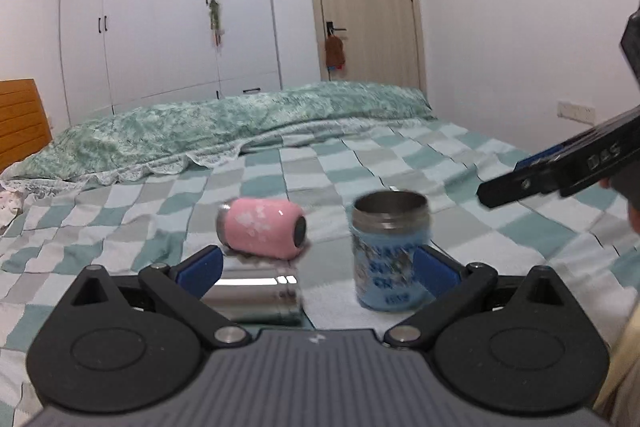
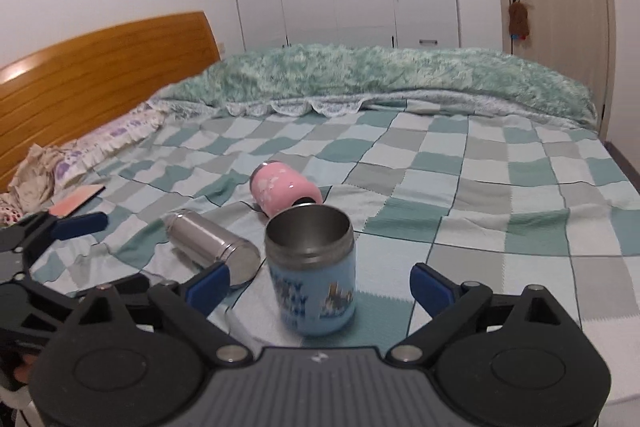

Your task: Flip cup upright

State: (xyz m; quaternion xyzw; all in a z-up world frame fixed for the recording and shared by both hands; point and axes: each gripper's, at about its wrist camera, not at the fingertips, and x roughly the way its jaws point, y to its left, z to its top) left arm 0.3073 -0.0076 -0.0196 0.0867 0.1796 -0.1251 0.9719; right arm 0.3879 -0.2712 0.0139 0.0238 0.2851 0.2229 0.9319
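Note:
A blue cup (image 1: 386, 259) (image 2: 312, 275) with a steel rim stands upright on the bed, mouth up. A pink cup (image 1: 262, 233) (image 2: 286, 191) lies on its side behind it. A steel cup (image 1: 256, 293) (image 2: 212, 247) lies on its side to the left. My left gripper (image 1: 316, 267) is open, its right fingertip close beside the blue cup and its left fingertip over the steel cup. My right gripper (image 2: 320, 283) is open with the blue cup between its fingers, not touching. Each gripper shows in the other's view, the right (image 1: 560, 167) and the left (image 2: 52, 227).
The checkered teal blanket (image 2: 480, 187) covers the bed. A rolled green quilt (image 2: 380, 79) lies along the far side. A wooden headboard (image 2: 100, 67) and pillows (image 2: 100, 143) are at the left. A pink card (image 2: 76, 205) lies near the pillows. Wardrobe and door stand behind.

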